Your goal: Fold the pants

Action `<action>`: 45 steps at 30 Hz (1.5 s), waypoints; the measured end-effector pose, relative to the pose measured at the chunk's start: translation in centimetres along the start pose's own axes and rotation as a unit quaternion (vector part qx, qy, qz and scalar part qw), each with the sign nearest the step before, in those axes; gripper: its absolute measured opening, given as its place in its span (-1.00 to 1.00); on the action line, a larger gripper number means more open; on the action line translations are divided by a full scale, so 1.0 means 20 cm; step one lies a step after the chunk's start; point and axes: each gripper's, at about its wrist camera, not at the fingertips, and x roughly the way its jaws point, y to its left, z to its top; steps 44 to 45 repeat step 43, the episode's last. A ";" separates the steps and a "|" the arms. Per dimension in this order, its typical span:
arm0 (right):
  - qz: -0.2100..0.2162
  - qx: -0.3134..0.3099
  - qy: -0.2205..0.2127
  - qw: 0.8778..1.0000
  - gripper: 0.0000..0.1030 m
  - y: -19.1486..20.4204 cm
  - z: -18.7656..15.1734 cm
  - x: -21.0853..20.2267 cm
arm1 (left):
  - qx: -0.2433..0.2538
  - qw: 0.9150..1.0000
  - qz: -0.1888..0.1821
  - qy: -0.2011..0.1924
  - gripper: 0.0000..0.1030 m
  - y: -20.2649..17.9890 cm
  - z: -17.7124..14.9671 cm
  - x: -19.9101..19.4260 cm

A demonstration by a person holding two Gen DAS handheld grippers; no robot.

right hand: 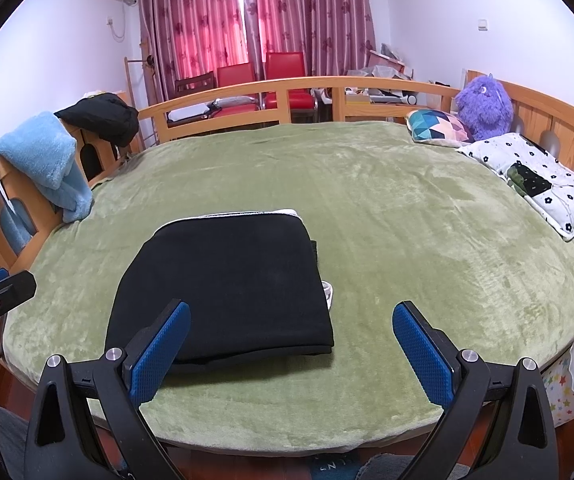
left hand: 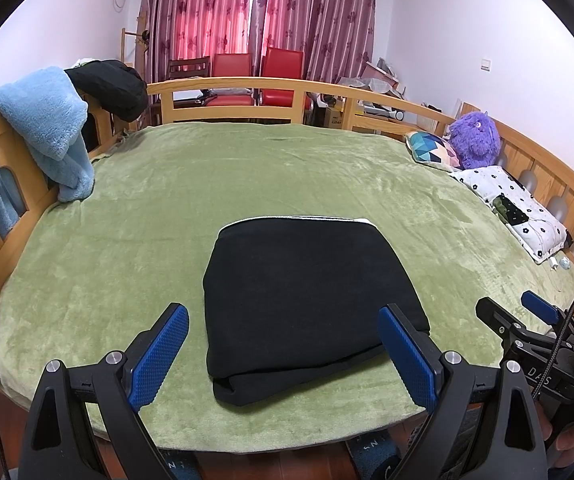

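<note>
Black pants, already folded into a compact, roughly square bundle, lying flat on the green blanket near the front edge of the bed. Layered near edge with rounded folds stacked one on another; thin white trim peeking out along the far edge and a small pale bit at the right side (a drawstring or label, too small to tell). Left gripper held back at the bed's front edge, jaws spread wide and empty, blue pads straddling the bundle's near edge without pinching it. Right gripper likewise parted and holding nothing, its left pad in line with the bundle's near-right corner, its right pad over bare blanket. Judged from this: folding apparently finished or at its last step, hands off the cloth. Next move, if any, probably a light tidy of the loose bit on the right or a squaring of the near edge, calling for a low approach and a shallow pinch so the stacked layers do not slide apart. Farther out, a blue fleece garment draped over the wooden bed rail at left, patterned pillows and a purple plush toy at right, red chairs before pink curtains beyond.
</note>
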 end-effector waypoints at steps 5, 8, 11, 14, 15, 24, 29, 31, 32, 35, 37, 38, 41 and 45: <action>0.001 0.000 -0.001 1.000 0.94 0.01 0.00 0.00 | -0.001 1.000 0.000 -0.001 0.86 0.00 0.00 0.00; -0.004 -0.002 -0.001 1.000 0.94 0.01 0.00 0.00 | -0.001 1.000 0.000 0.001 0.86 0.00 0.00 0.00; -0.005 0.000 -0.001 1.000 0.94 0.02 0.00 0.00 | -0.001 1.000 0.001 -0.001 0.86 0.00 0.00 0.00; -0.002 0.005 -0.002 1.000 0.94 0.02 -0.01 0.00 | 0.000 1.000 0.002 0.001 0.86 -0.01 0.00 0.00; -0.001 0.005 -0.002 1.000 0.94 0.02 0.00 0.00 | -0.001 1.000 0.002 0.001 0.86 -0.01 0.00 -0.01; -0.002 0.004 -0.004 1.000 0.94 0.03 -0.01 0.00 | -0.004 1.000 0.003 0.001 0.86 -0.06 0.00 -0.02; -0.002 0.004 -0.004 1.000 0.94 0.04 -0.01 0.00 | -0.007 1.000 0.003 0.002 0.86 -0.07 0.00 -0.02; -0.002 0.005 -0.004 1.000 0.94 0.04 -0.01 0.00 | -0.006 1.000 0.003 0.001 0.86 -0.07 0.00 -0.02; -0.001 0.004 -0.004 1.000 0.94 0.04 -0.01 0.00 | -0.006 1.000 0.003 0.002 0.86 -0.06 0.00 -0.02; -0.002 0.005 -0.004 1.000 0.94 0.05 -0.01 0.00 | -0.007 1.000 0.002 0.002 0.86 -0.06 0.00 -0.02; 0.000 0.005 -0.005 1.000 0.94 0.05 -0.01 0.00 | -0.007 1.000 0.003 0.002 0.86 -0.06 0.00 -0.02; -0.001 0.005 -0.006 1.000 0.94 0.06 -0.01 0.00 | -0.008 1.000 0.003 0.002 0.86 -0.06 0.00 -0.02; 0.001 0.004 -0.005 1.000 0.94 0.06 -0.01 0.00 | -0.007 1.000 0.003 0.001 0.86 -0.06 0.00 -0.02; 0.002 0.005 -0.005 1.000 0.94 0.07 -0.01 0.01 | -0.004 1.000 0.005 -0.003 0.86 -0.06 0.00 -0.01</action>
